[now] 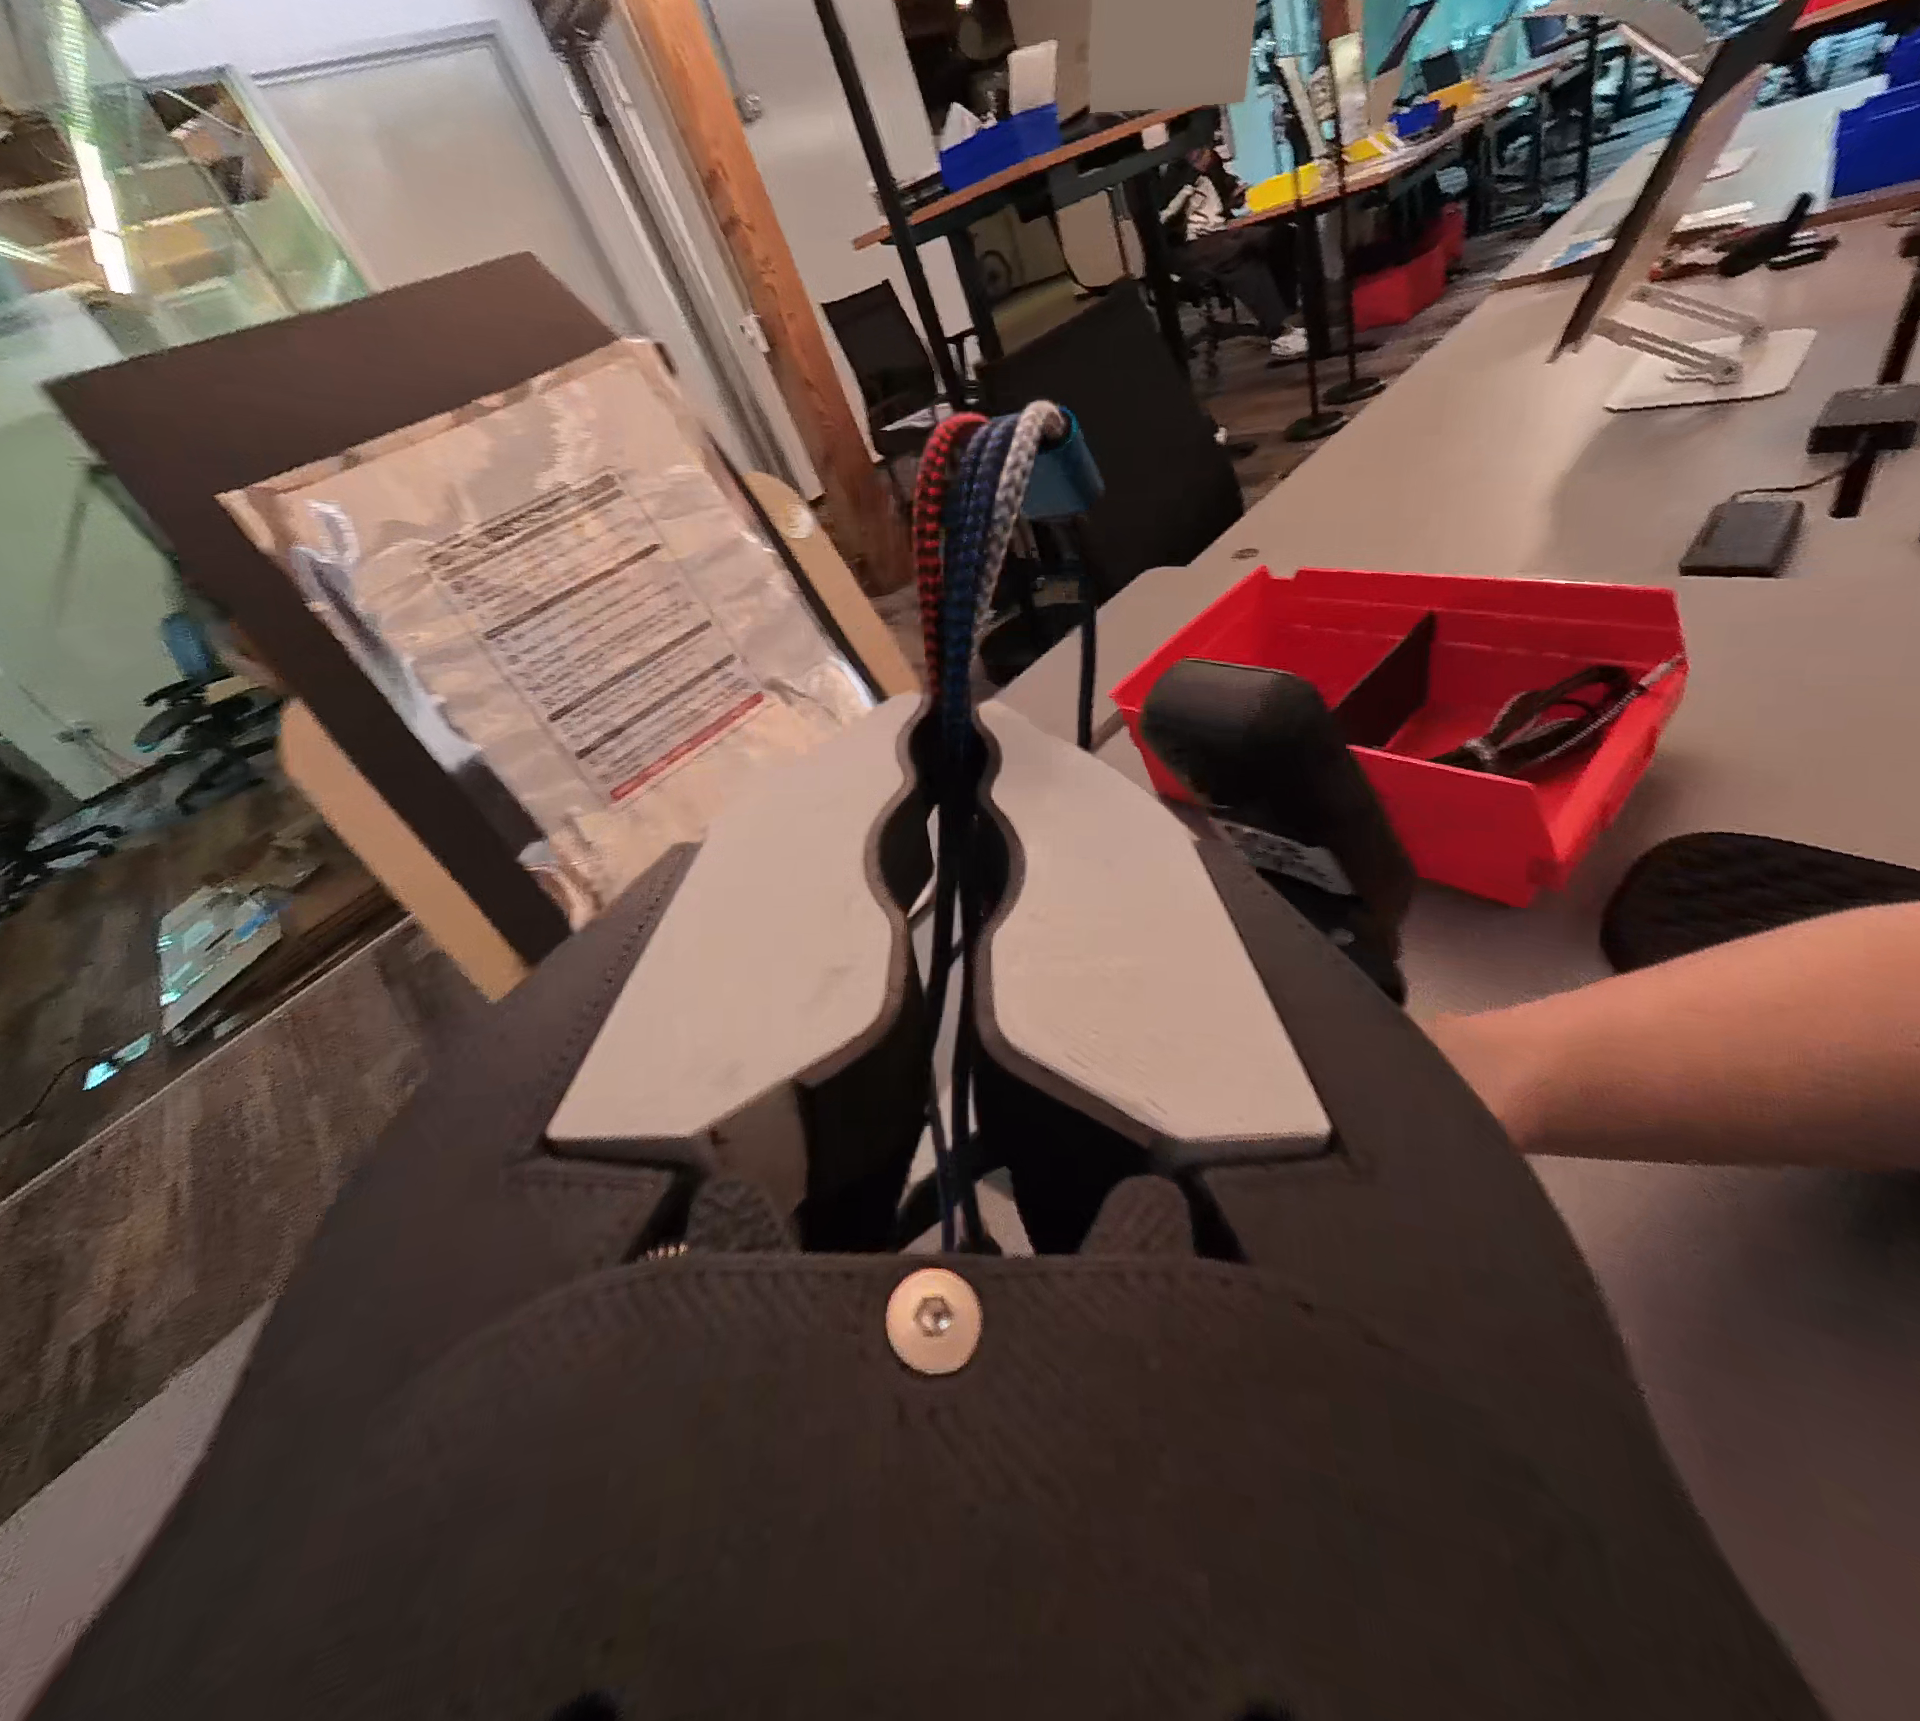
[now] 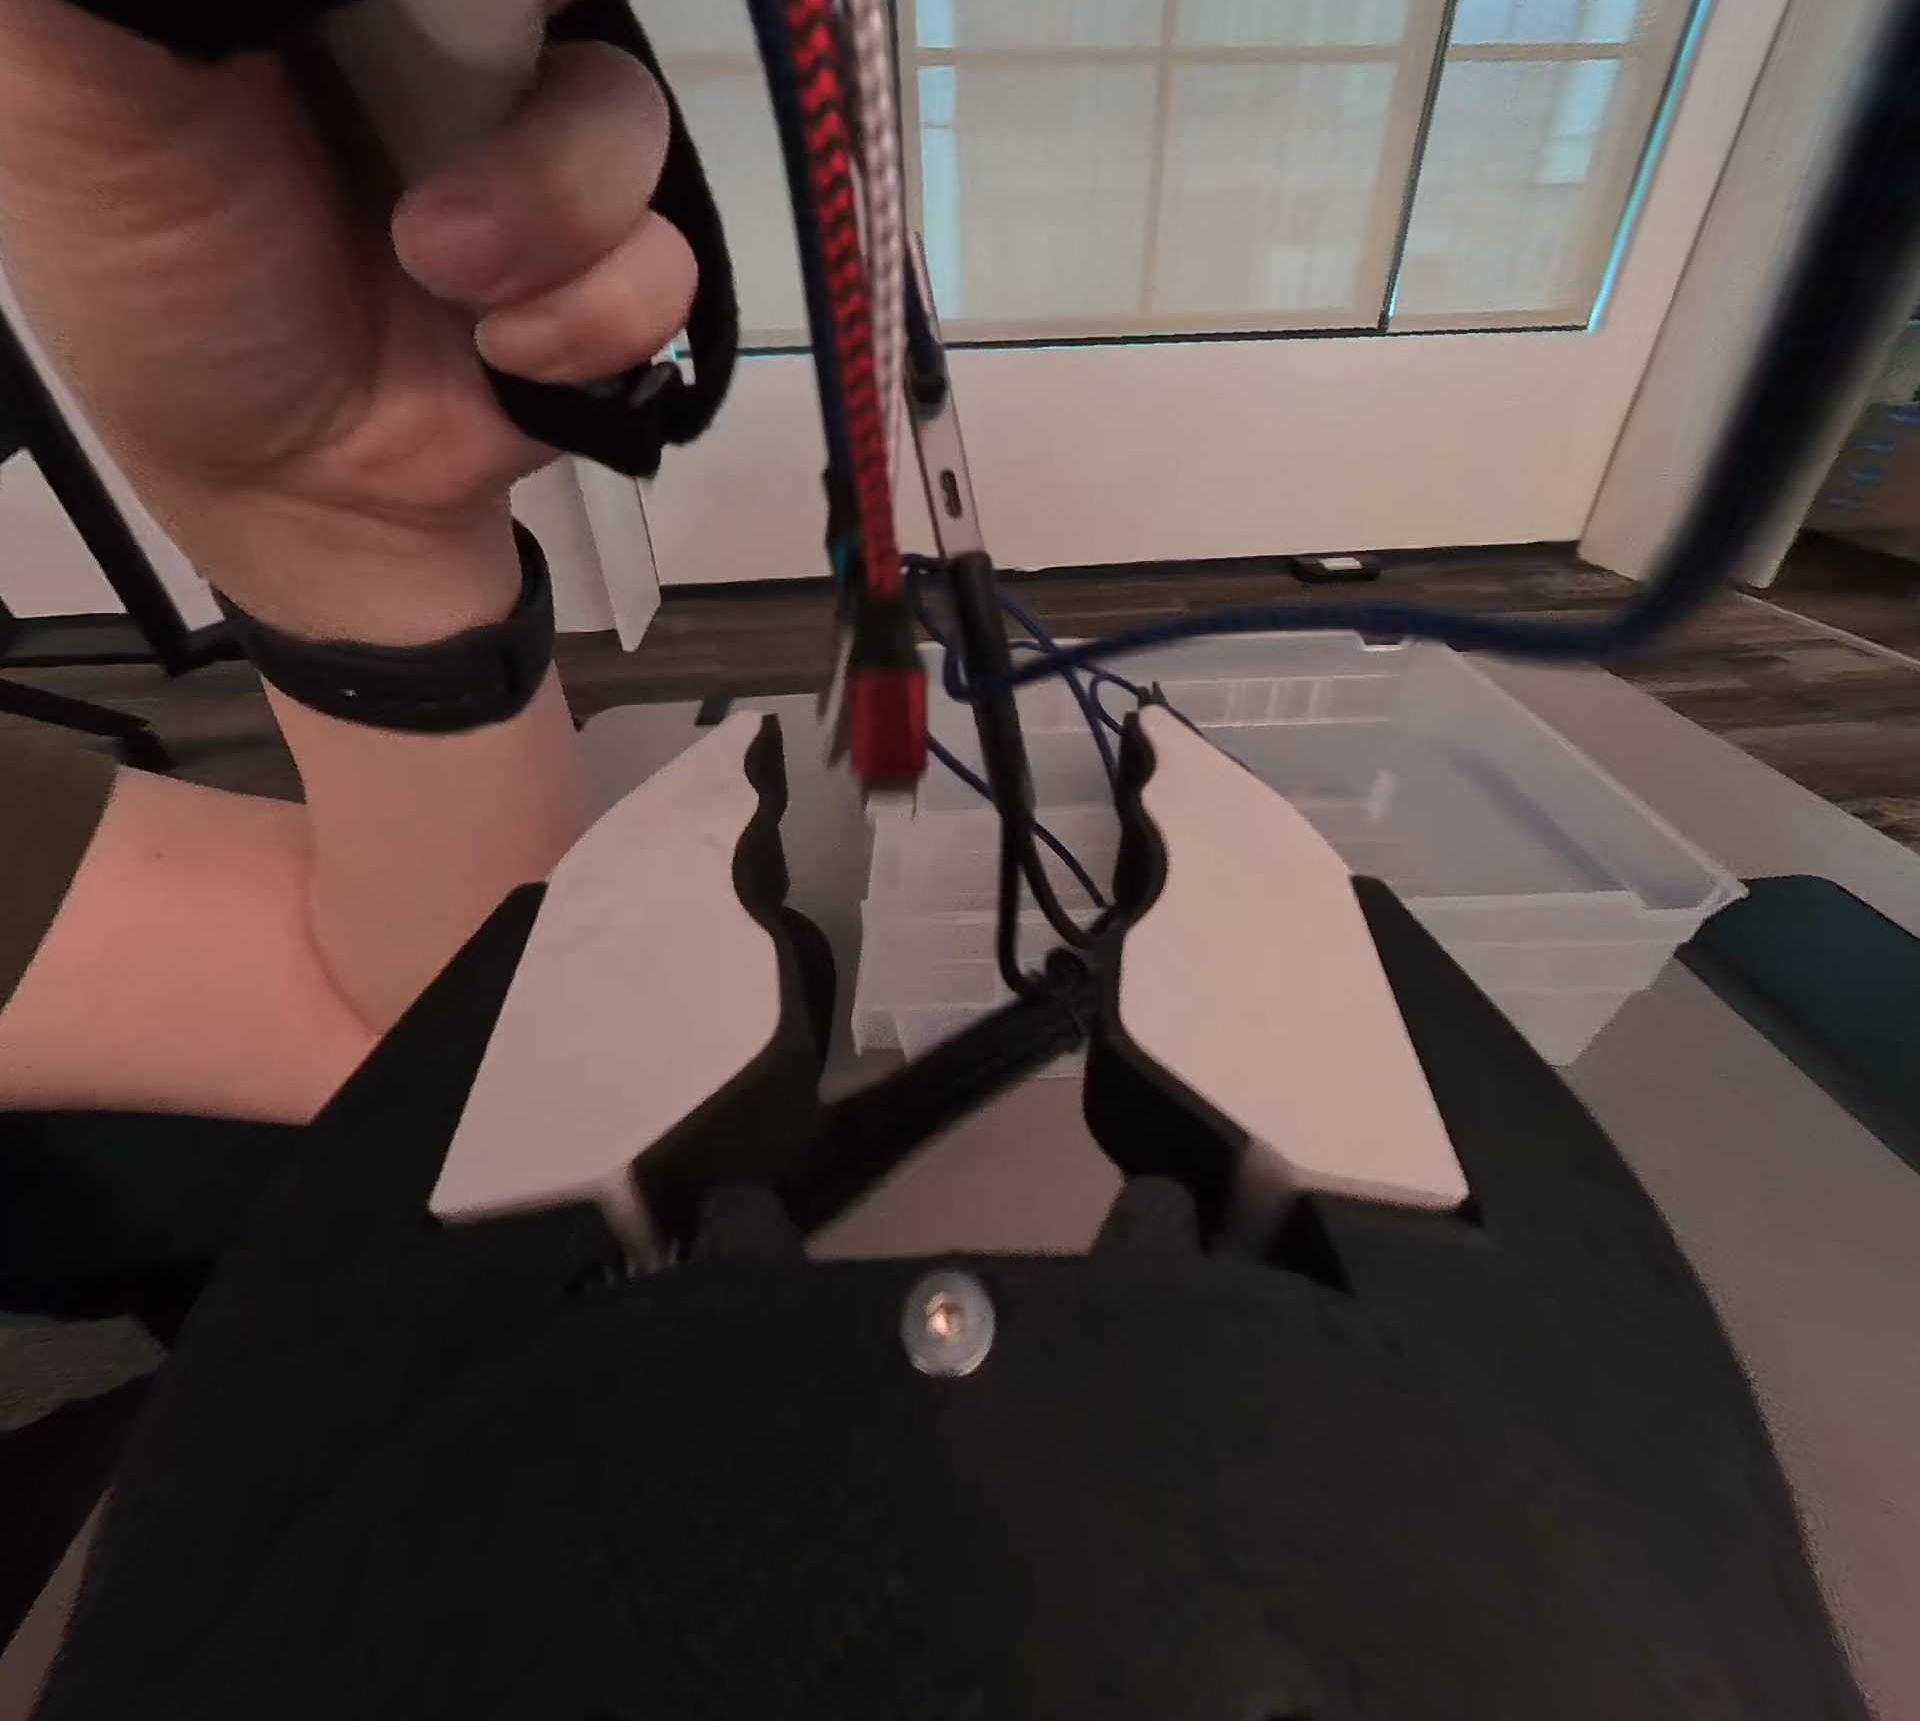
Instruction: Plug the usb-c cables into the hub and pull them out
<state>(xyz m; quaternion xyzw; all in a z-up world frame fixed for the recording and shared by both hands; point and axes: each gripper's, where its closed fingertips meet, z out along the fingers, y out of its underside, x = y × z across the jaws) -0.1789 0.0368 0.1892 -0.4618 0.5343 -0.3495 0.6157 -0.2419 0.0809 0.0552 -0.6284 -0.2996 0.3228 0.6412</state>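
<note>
Left wrist view first: the left gripper [image 1: 948, 741] is clamped down on a bundle of braided cables, a red cable [image 1: 935, 518], a blue cable [image 1: 975, 528] and a grey-white cable [image 1: 1023, 466], which arch up out of the pinched tips and drop over the far side. Darker strands run back toward the camera through the slot between the fingers. To the right on the grey bench [image 1: 1455, 445] sits a red bin [image 1: 1455, 798] with a black divider and a coil of dark cable in it. A bare forearm [image 1: 1704, 1037] comes in from the right edge. The hub doesn't show up from here at all.

Right wrist view fills in the rest. The right gripper [image 2: 951, 736] is spread wide with nothing between its fingers. The person's left hand [image 2: 343, 300], black band on the wrist, is up at the top left holding the other gripper, and the same three cables hang down from it. The red one ends in a red plug [image 2: 888, 715] dangling just over the gap between the right gripper's tips, a bit blurred. Right beside it hangs a slim silver hub [image 2: 951, 487], edge-on, with a black lead [image 2: 997, 736] running down from its lower end. Beyond sits a clear plastic tub [image 2: 1403, 840] on the bench, and another blue cable loops off to the right.
</note>
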